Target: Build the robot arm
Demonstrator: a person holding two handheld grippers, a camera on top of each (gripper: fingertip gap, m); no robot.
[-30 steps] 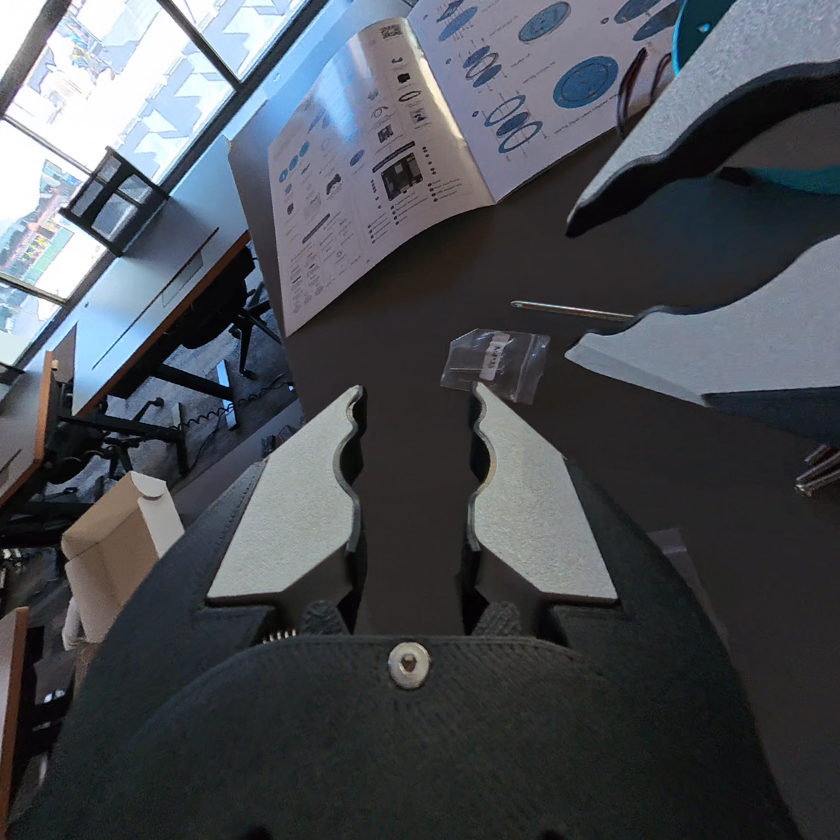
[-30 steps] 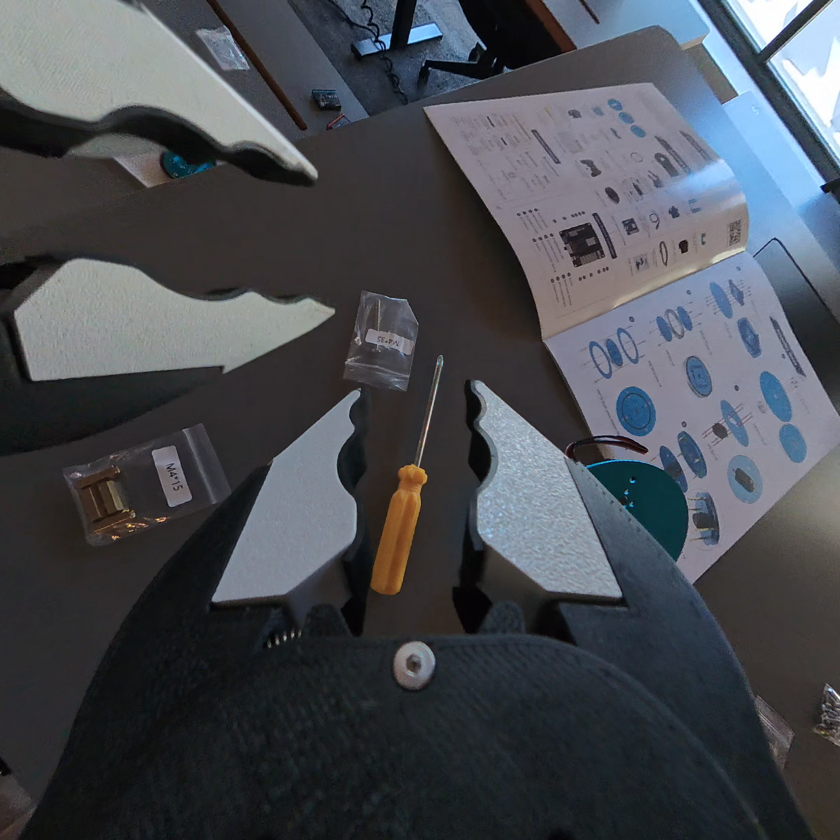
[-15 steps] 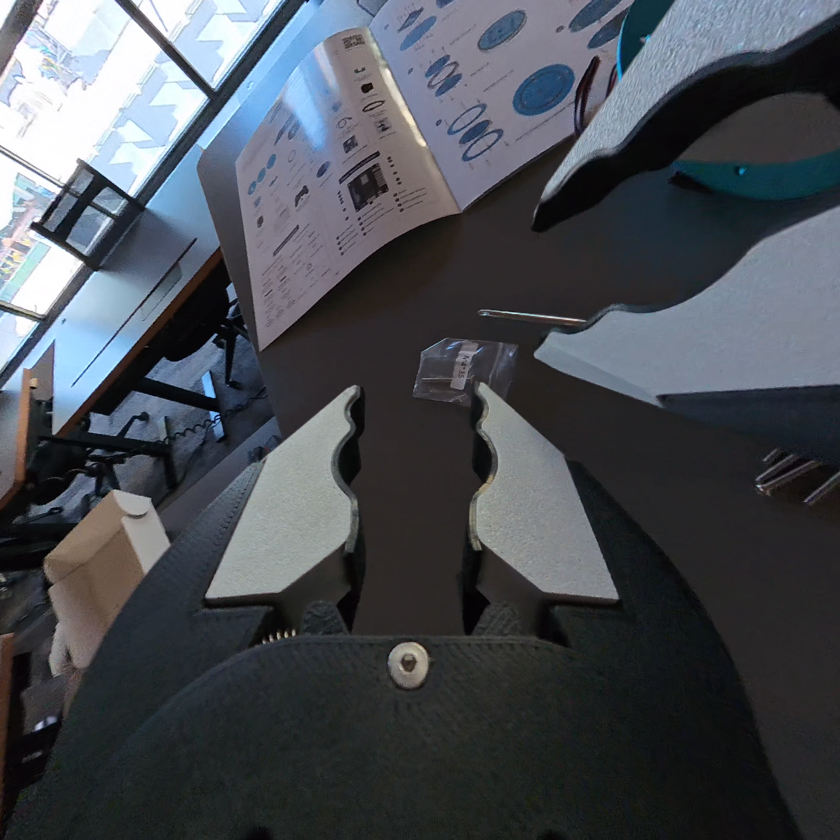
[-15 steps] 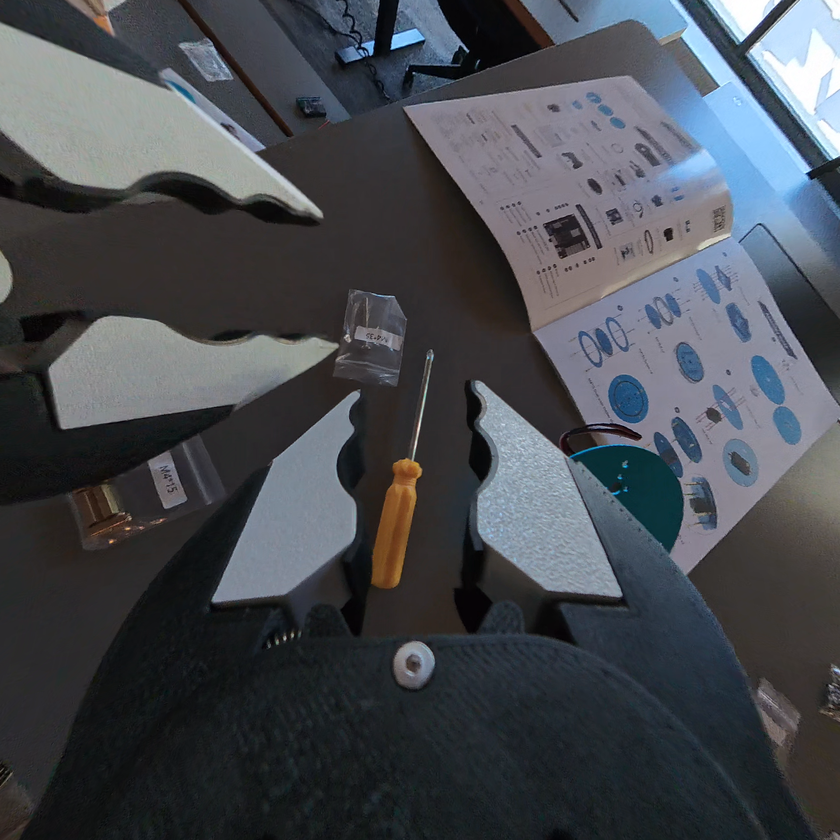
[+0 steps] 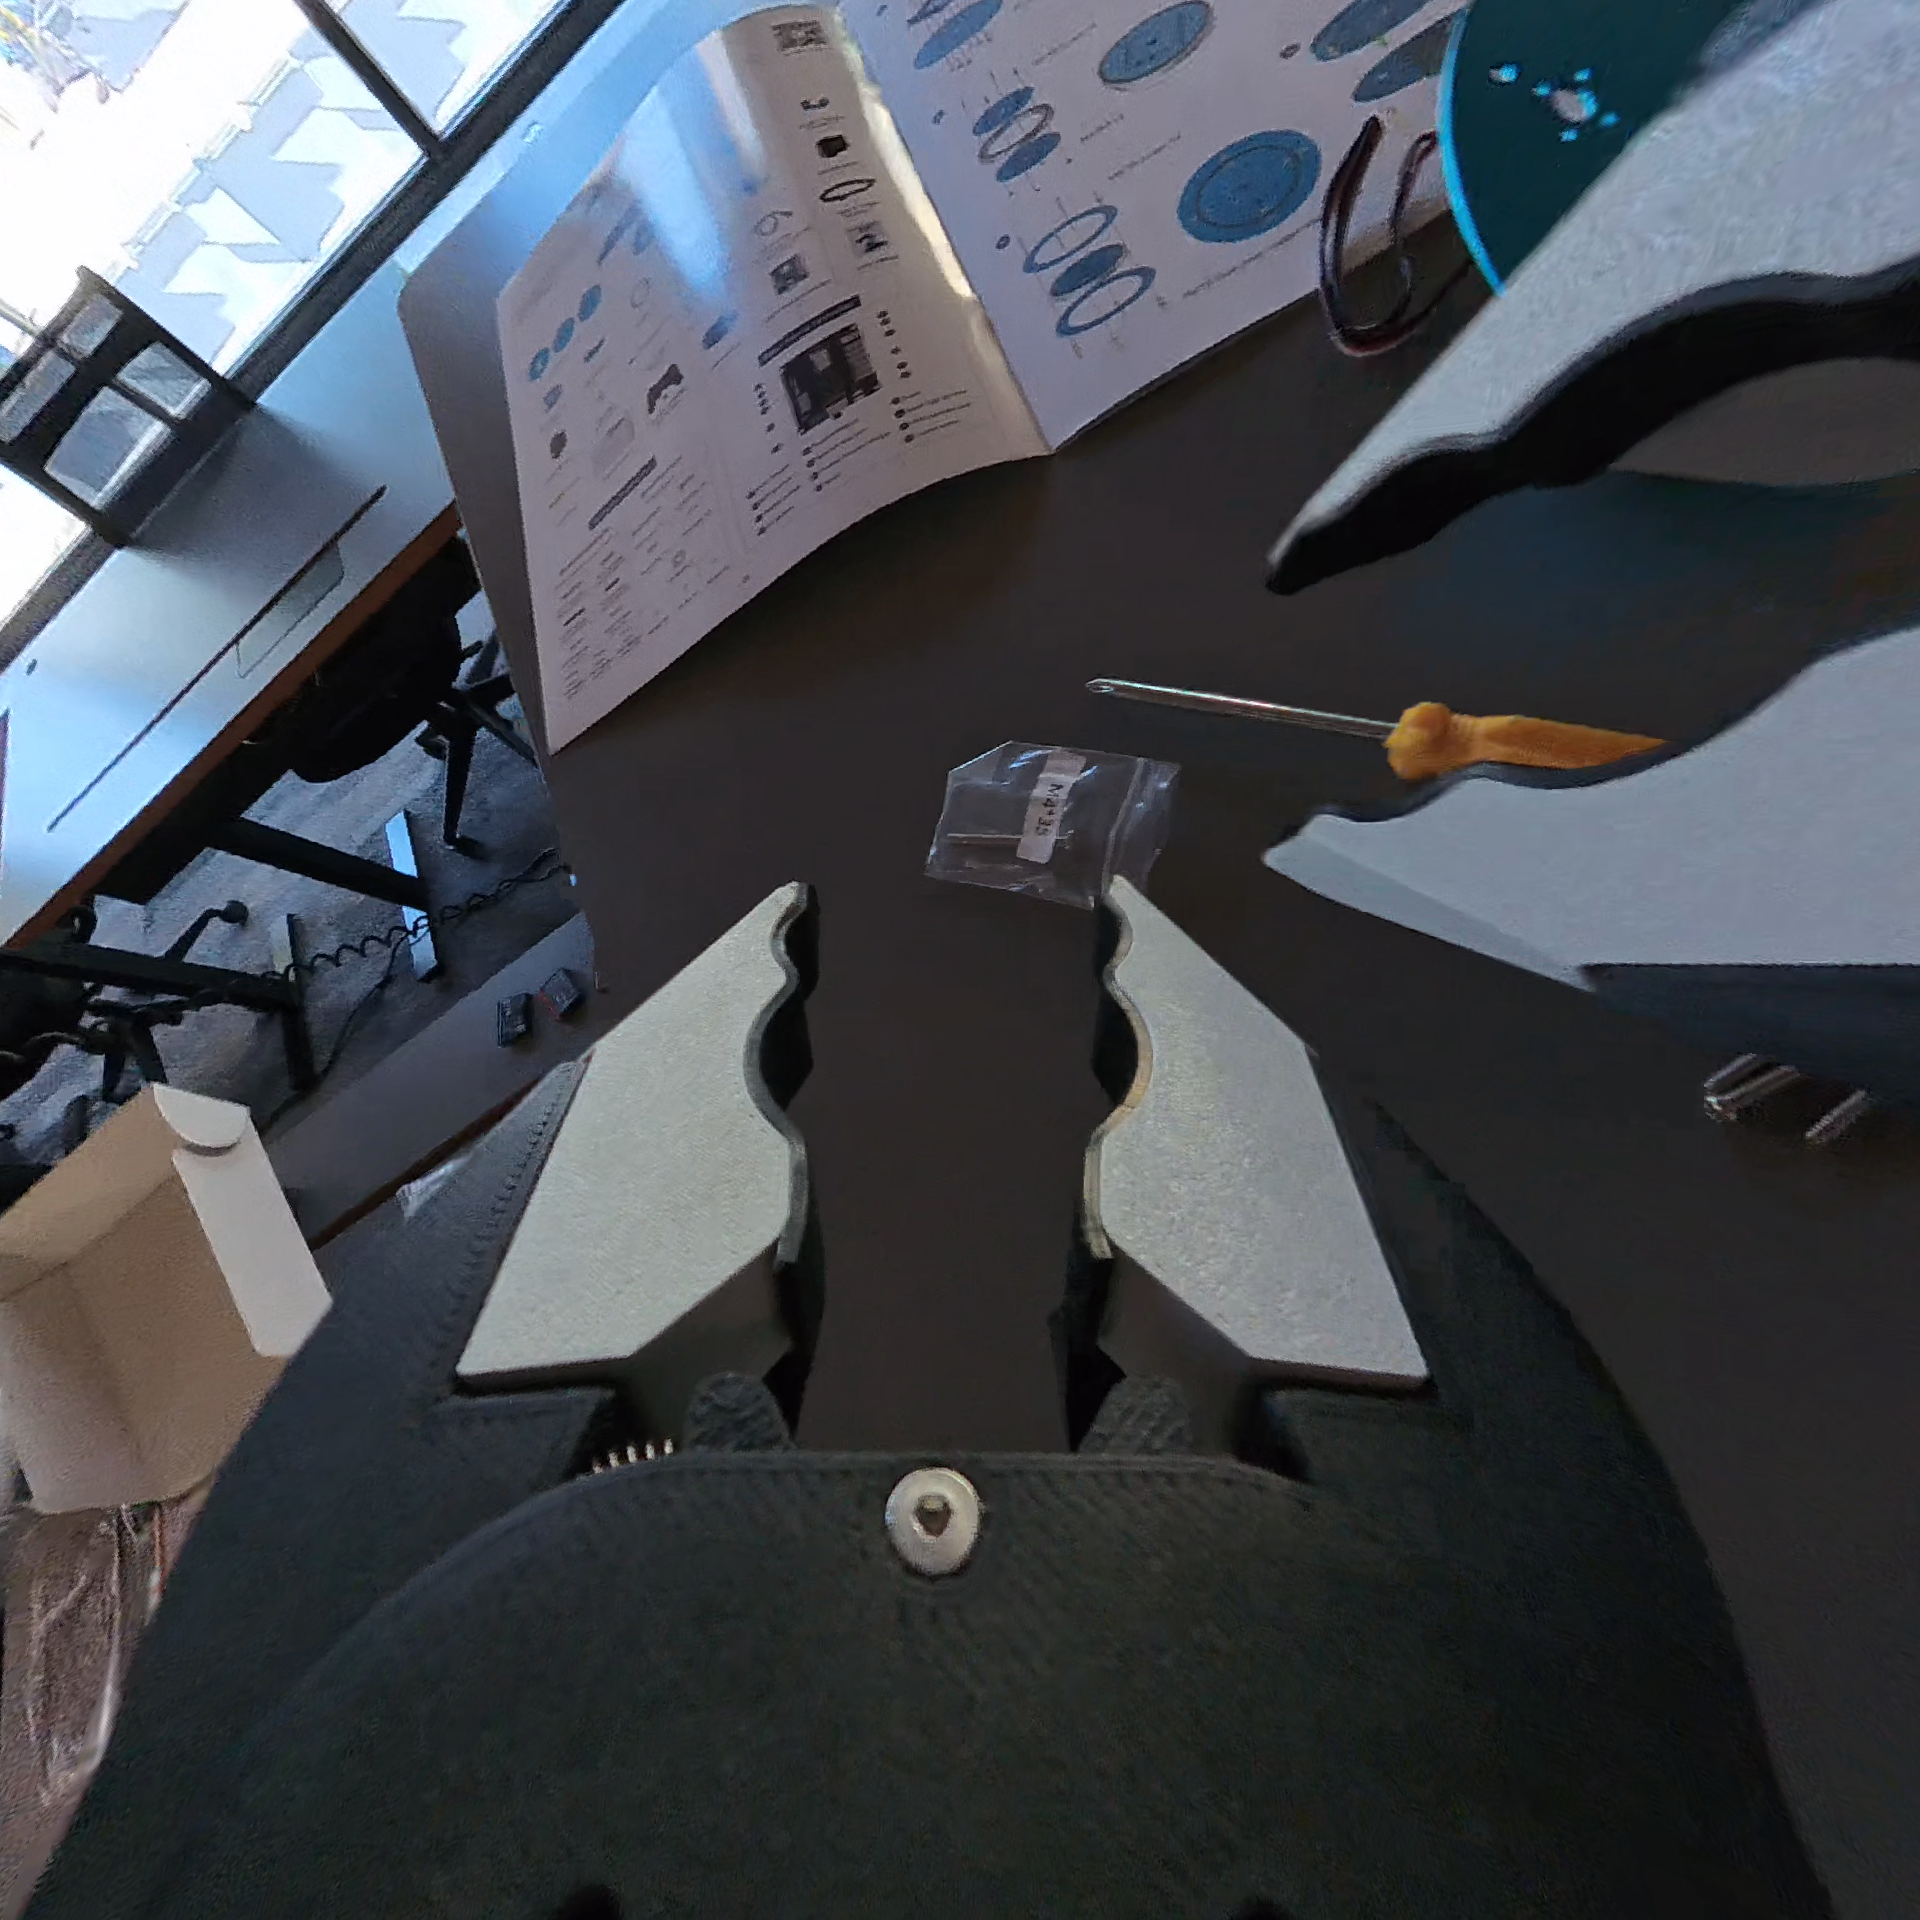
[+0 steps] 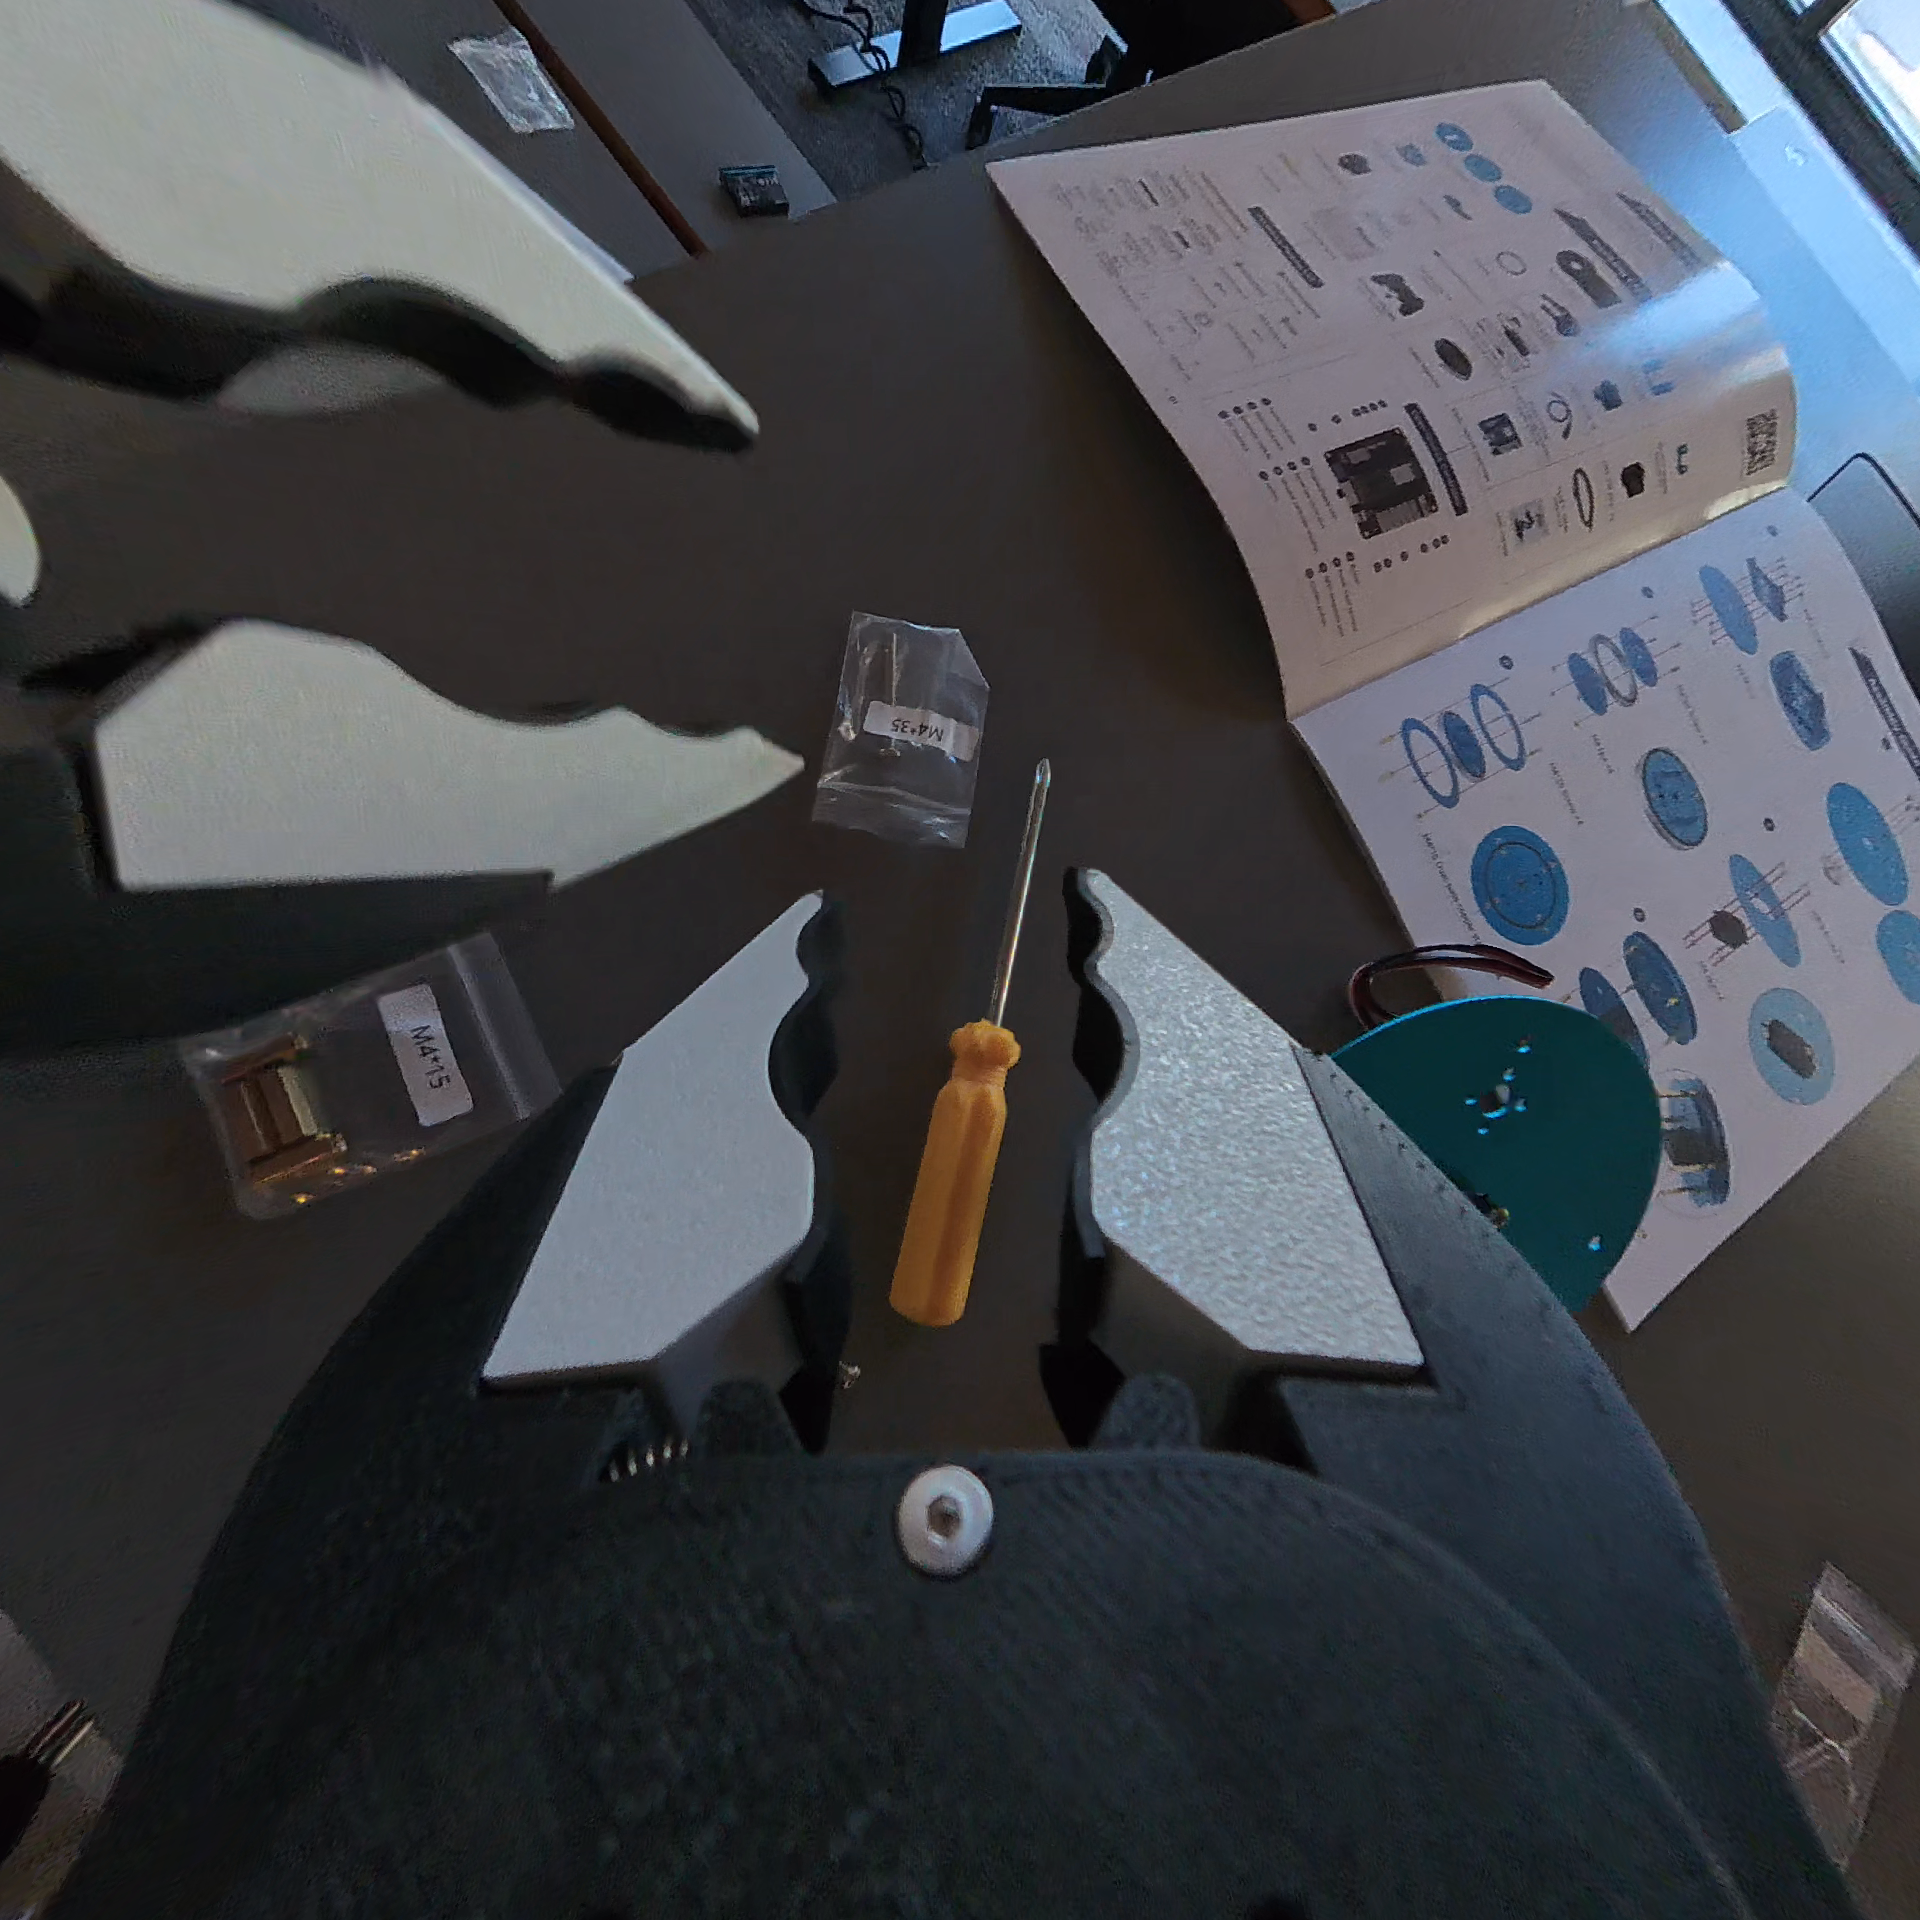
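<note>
A yellow-handled screwdriver (image 6: 954,1153) lies on the dark table (image 6: 935,468) between the fingers of my right gripper (image 6: 948,885), which is open above it and holds nothing. The screwdriver also shows in the left wrist view (image 5: 1455,732). A small clear bag of screws (image 5: 1049,823) lies just beyond the tips of my left gripper (image 5: 954,896), which is open and empty. The same bag shows in the right wrist view (image 6: 902,729), next to the left gripper's fingers (image 6: 436,758).
An open instruction booklet (image 6: 1538,499) lies at the far right. A teal round plate (image 6: 1507,1132) with dark wires rests on its edge. A second bag of metal parts (image 6: 353,1070) lies at the left. A white box (image 5: 135,1278) stands beyond the table edge. Measured from the fingertips, the teal round plate (image 6: 1507,1132) is 12 cm or so from the right gripper and 20 cm from the left.
The right gripper has drawn back and lowered, so more of the screwdriver shows between its fingers. The left gripper has shifted toward the small bag of screws. Both stay open.
</note>
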